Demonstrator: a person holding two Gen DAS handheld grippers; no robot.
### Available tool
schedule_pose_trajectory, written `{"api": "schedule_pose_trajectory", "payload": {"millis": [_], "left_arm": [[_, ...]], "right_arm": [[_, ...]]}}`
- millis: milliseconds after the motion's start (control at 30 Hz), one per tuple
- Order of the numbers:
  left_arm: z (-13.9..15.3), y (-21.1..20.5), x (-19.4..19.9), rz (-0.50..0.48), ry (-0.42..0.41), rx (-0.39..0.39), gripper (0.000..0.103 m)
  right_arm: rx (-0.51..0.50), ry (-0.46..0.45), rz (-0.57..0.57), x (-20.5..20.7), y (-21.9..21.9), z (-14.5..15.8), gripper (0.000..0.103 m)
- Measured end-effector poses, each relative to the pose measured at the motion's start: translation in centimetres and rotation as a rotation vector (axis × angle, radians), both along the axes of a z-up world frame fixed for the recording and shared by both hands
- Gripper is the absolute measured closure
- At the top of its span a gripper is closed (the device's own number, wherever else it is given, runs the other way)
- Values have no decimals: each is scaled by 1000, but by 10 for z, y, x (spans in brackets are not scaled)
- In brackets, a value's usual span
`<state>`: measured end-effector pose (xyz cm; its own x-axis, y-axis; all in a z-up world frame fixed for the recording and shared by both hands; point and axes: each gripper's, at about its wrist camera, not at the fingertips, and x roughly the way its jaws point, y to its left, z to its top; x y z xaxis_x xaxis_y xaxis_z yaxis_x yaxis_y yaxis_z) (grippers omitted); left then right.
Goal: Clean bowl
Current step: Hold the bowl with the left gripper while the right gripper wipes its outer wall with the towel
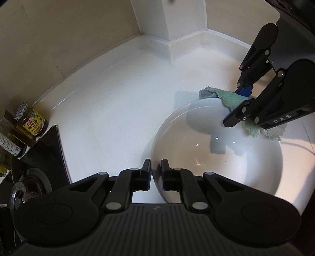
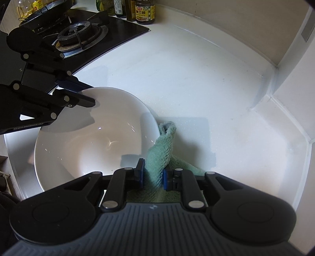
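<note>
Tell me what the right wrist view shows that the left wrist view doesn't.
Only the right wrist view shows the whole gas burner on the black stovetop and the row of bottles behind it. Only the left wrist view shows the square white column in the corner. Both show the white bowl, its rim pinched by the left tool, the green cloth in the right tool, and the sauce jar.

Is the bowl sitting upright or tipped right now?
Tipped: the bowl leans with its near rim lifted in the left claw; its opening faces the cloth.
</note>
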<state>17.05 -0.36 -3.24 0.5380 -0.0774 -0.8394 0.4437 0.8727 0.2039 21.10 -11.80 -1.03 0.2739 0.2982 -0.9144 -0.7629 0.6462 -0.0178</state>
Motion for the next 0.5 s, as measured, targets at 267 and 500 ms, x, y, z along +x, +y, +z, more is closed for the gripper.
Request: {"api": "schedule_pose_trajectory", "payload": {"millis": [267, 500], "left_arm": [[2, 1, 0, 11, -2, -11, 95], [15, 16, -13, 170, -2, -112, 92]], "right_arm": [[-1, -1, -6, 0, 1, -1, 88], [12, 1, -19, 1, -1, -1, 89]]}}
